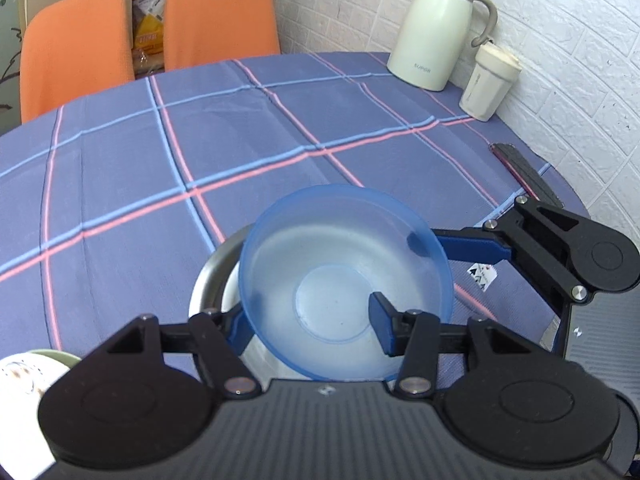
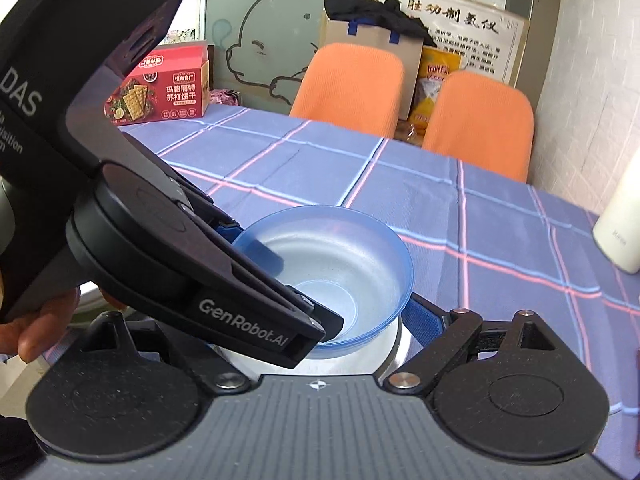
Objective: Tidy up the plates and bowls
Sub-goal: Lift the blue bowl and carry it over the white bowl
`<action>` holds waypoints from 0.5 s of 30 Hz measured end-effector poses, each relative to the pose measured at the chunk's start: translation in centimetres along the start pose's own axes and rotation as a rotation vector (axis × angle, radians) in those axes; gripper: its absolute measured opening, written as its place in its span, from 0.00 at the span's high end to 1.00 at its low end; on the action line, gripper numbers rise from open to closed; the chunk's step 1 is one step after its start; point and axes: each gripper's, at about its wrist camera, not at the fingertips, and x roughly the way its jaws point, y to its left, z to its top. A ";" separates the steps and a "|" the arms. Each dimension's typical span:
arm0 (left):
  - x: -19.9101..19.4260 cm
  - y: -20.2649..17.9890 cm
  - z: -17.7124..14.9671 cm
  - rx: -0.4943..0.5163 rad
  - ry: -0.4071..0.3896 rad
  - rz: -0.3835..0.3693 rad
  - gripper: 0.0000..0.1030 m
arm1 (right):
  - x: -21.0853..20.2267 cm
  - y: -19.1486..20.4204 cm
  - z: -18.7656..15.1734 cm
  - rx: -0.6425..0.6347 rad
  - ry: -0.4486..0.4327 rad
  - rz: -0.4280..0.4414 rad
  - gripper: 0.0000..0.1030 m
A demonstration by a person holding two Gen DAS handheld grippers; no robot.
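Count: 1 blue bowl [image 1: 344,280], 1 steel bowl [image 1: 216,276] under it, 1 white dish [image 1: 24,368] at 8 o'clock. 2 orange chairs [image 1: 76,48] at 11–12. 1 thermos jug [image 1: 436,28] plus 1 cup [image 1: 490,80] at 2 o'clock. 1 red cracker box [image 2: 160,92]. 2 grippers: left [image 1: 312,326], right [image 1: 420,246].
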 end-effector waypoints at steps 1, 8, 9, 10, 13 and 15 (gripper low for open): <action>0.3 0.1 0.0 -0.004 0.006 0.000 0.51 | 0.2 -0.1 -0.3 0.003 0.003 0.004 0.23; 0.4 0.0 -0.1 0.012 -0.017 0.026 0.32 | 0.0 0.0 -2.3 0.013 0.009 0.017 0.23; 0.3 0.0 -0.1 0.008 -0.019 0.022 0.27 | -0.1 -0.1 -2.4 0.020 0.006 0.017 0.23; 0.3 0.0 -0.1 0.007 -0.024 0.020 0.23 | -0.4 -0.2 -2.7 0.029 0.002 0.019 0.23; -0.3 0.0 -0.2 0.005 -0.046 0.027 0.11 | -1.1 -0.4 -2.9 0.049 -0.007 0.018 0.23; -0.8 -0.1 -0.3 0.014 -0.063 0.036 0.09 | -1.9 -0.3 -3.6 0.051 -0.010 0.010 0.23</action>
